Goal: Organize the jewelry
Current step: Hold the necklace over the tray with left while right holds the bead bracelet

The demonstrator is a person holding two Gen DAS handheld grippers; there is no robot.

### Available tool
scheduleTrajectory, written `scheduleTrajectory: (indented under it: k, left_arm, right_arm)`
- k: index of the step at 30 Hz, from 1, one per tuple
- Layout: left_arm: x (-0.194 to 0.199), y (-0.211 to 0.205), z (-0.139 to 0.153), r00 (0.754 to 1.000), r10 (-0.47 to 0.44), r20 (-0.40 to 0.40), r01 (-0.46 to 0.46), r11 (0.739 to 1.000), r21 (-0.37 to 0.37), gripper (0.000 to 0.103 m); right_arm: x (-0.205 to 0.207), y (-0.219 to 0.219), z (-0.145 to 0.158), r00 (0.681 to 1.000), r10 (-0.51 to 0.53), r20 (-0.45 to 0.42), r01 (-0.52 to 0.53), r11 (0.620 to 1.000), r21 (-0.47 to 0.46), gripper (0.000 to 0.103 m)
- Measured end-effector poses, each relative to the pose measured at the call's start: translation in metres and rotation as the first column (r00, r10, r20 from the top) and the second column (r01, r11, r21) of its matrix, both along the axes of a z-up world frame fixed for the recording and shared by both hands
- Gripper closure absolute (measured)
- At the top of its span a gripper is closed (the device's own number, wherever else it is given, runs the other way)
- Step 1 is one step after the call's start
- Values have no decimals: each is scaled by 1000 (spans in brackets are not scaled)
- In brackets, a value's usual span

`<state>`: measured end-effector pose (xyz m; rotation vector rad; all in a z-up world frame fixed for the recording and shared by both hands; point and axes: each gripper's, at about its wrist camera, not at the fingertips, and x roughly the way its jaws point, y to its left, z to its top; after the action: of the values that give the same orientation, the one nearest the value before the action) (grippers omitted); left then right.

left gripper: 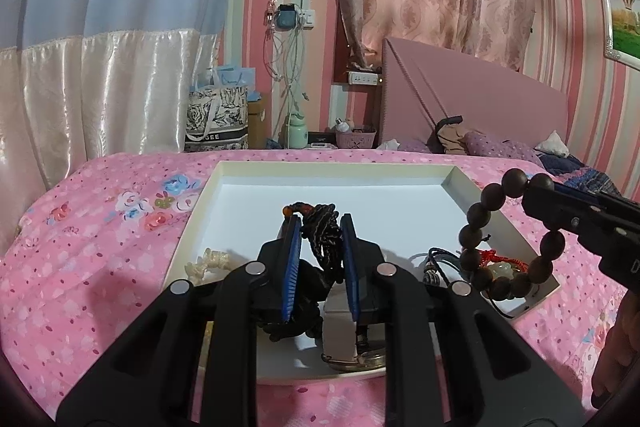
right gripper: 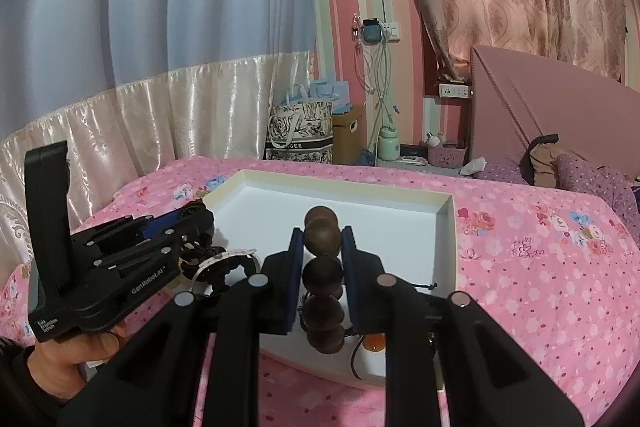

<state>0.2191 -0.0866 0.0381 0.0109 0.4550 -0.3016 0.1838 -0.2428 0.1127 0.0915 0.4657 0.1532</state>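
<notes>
Your left gripper (left gripper: 320,259) pinches the black cord necklace (left gripper: 320,235) over the white tray (left gripper: 456,183); your right gripper's (right gripper: 320,267) fingers clamp the wooden bead bracelet (right gripper: 322,239) above the tray, on the bed (left gripper: 100,227).

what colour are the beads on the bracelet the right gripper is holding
Dark brown, round wooden-looking bead bracelet; clearest in the left wrist view.

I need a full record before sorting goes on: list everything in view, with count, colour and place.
Tray: one, white, on the bed.
Bedspread: one, pink floral, under the tray.
Bead bracelet: one, dark brown, held over the tray's right edge.
Black cord necklace: one, black, orange bead, between the left fingers.
Cream bracelet: one, tray's left edge.
Red cord charm: one, pale stone, tray's right side.
Tote bag: one, black and white, behind the bed.
Left gripper: shut.
Right gripper: shut.
</notes>
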Motion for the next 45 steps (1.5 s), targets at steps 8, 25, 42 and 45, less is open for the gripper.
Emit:
scheduleTrajectory:
  k: [8, 25, 42, 45]
  left_arm:
    - [-2, -1, 6, 1000, 5, 21, -6, 1000, 8, 85]
    - [10, -5, 4, 1000, 7, 0, -7, 1000, 23, 85]
    - [9, -5, 3, 1000, 13, 5, -13, 1000, 19, 84]
    - [9, -6, 2, 1000, 14, 6, -14, 1000, 24, 84]
  right_arm:
    - [-1, -3, 2, 1000, -15, 11, 15, 1000, -3, 84]
    - [8, -2, -10, 997, -71, -12, 71, 996, -55, 84]
    - [14, -7, -20, 994, -104, -27, 102, 994, -42, 84]
    - [15, -6, -21, 995, -101, -24, 100, 994, -46, 84]
